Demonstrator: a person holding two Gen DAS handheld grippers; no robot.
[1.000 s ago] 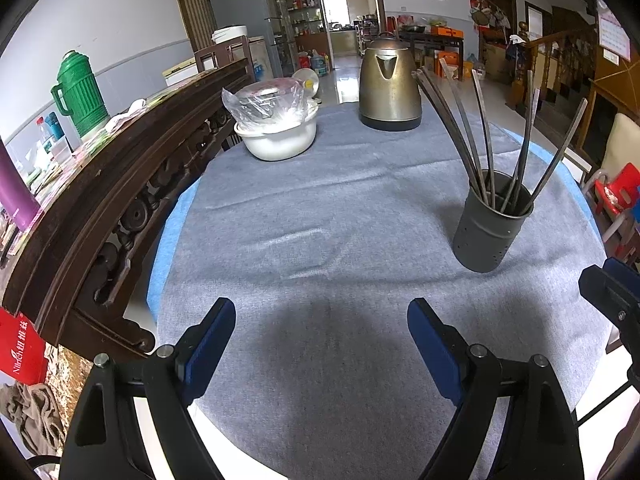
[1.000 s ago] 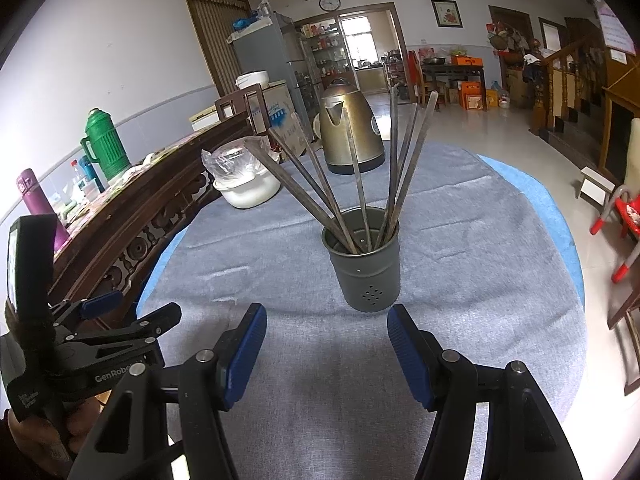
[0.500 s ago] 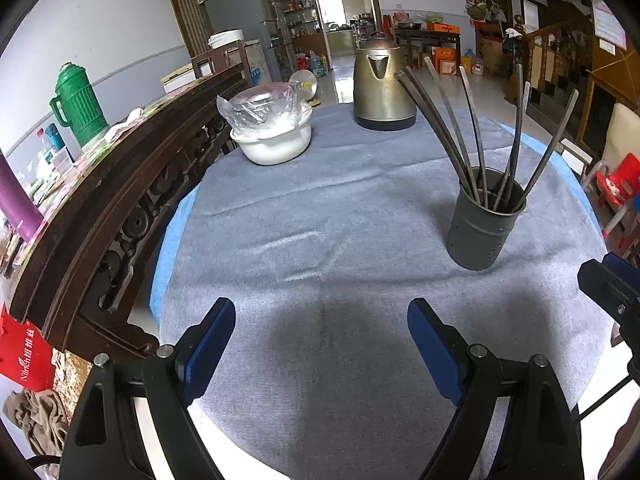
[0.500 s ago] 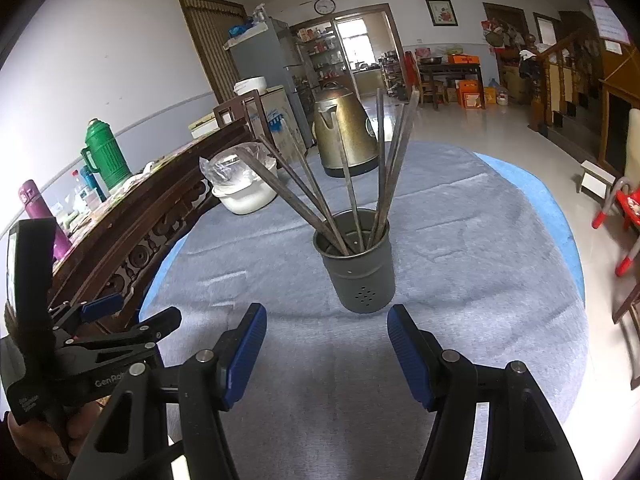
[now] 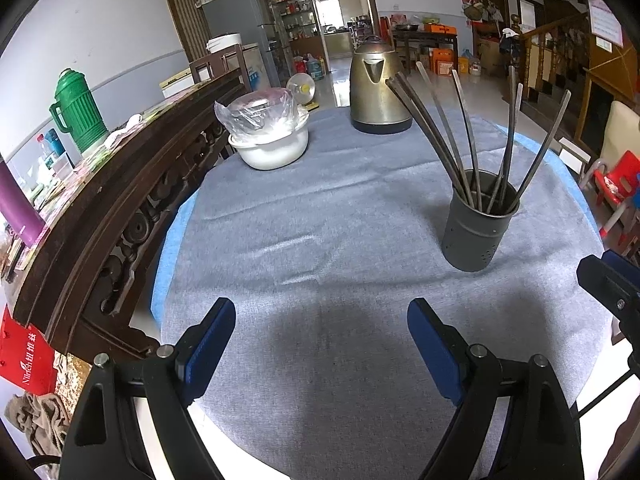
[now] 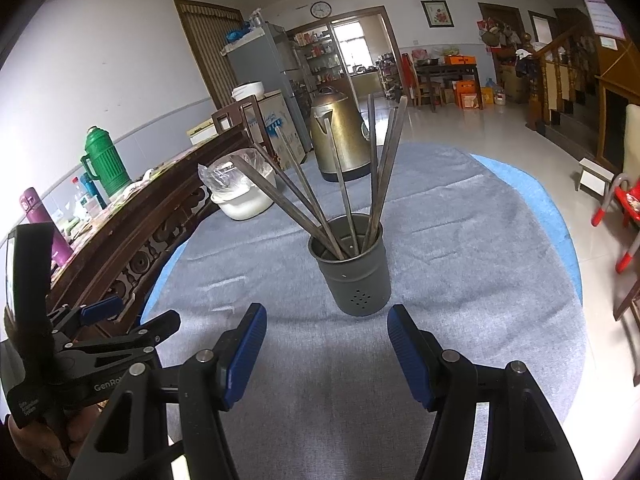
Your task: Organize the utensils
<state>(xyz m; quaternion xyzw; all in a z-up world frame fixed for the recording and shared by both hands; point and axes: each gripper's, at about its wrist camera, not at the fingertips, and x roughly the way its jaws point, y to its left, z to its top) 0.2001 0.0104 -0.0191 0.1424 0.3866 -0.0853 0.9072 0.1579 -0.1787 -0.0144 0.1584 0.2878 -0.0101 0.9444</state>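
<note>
A dark grey utensil holder [image 5: 478, 224] stands upright on the grey tablecloth, with several long metal chopsticks [image 5: 444, 132] fanned out of it. It shows straight ahead in the right wrist view [image 6: 354, 268], with the chopsticks [image 6: 340, 188] leaning left and up. My left gripper [image 5: 322, 336] is open and empty, low over the cloth, left of the holder. My right gripper [image 6: 326, 340] is open and empty, just in front of the holder. The left gripper also shows at the right wrist view's left edge [image 6: 120, 320].
A brass kettle [image 5: 376, 88] and a white bowl covered with plastic [image 5: 270, 136] stand at the far side of the round table [image 5: 360, 380]. A carved dark wooden bench back [image 5: 120, 208] runs along the left. A red chair [image 5: 616, 184] stands at the right.
Both grippers have drawn back and lifted slightly, so the holder sits a bit farther and lower in both views. Both stay open and empty.
</note>
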